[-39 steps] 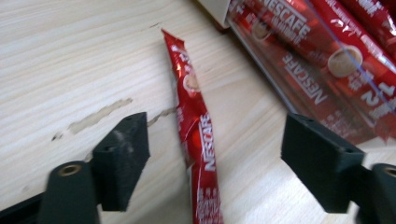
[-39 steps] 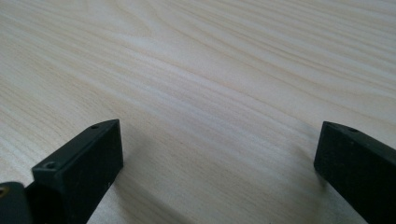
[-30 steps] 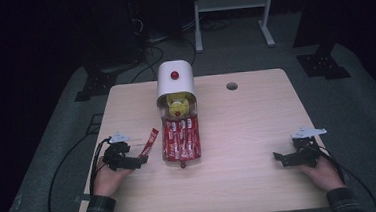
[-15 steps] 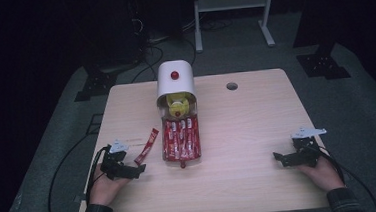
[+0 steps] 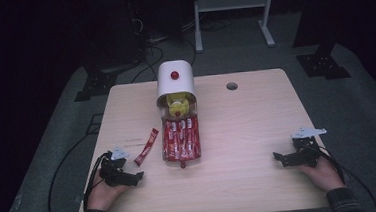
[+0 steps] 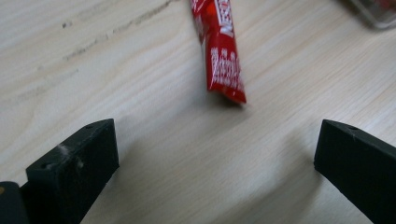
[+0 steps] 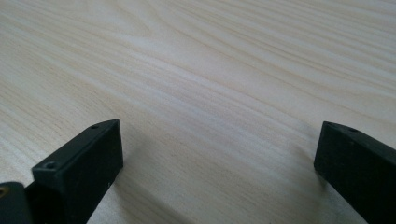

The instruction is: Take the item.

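place: lab or studio | signs: pale wooden table (image 5: 257, 126) alone on grey carpeted floor (image 5: 356, 109) | dark surroundings | black cables (image 5: 144, 49) | white metal stand (image 5: 231, 2) behind

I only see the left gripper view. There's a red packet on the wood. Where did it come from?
Observer: From above, that red stick packet lies just left of a clear tray filled with more red packets.
Operator: What's behind the tray?
Observer: A white rounded dispenser with a red knob; something yellow sits under it.
Operator: Where's the other gripper?
Observer: The right gripper rests near the wooden table's right edge, jaws open over bare wood.
Operator: Is my left gripper holding anything?
Observer: No, its jaws have just opened wide; the packet lies beyond them.
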{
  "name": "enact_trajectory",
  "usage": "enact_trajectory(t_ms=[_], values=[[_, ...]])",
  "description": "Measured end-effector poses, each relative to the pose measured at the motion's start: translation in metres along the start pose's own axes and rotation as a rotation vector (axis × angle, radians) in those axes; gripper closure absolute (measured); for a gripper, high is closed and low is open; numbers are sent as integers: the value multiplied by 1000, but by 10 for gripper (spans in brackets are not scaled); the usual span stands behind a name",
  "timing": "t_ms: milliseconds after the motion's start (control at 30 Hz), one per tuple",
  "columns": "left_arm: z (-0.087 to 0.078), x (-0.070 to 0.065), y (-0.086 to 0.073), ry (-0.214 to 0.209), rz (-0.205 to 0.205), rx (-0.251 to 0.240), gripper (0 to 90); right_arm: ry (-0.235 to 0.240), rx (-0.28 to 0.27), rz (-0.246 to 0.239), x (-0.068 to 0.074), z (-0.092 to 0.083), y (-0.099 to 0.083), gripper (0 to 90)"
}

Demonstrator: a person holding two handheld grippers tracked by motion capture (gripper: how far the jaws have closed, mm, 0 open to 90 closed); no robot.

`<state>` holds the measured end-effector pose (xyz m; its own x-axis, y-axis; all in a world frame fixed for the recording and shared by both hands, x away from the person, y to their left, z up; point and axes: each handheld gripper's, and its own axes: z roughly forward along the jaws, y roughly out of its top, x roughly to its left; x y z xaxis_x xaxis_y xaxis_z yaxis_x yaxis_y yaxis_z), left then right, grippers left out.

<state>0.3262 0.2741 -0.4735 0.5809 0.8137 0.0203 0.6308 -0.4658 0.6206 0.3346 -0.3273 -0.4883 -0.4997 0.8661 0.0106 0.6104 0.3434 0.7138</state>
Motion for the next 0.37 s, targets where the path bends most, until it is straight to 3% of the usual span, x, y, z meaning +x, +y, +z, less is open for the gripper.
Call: enact_trajectory(t_ms=[367], values=[[0, 2, -7, -12, 7, -57, 0, 0, 0, 0, 0, 0, 0, 5]])
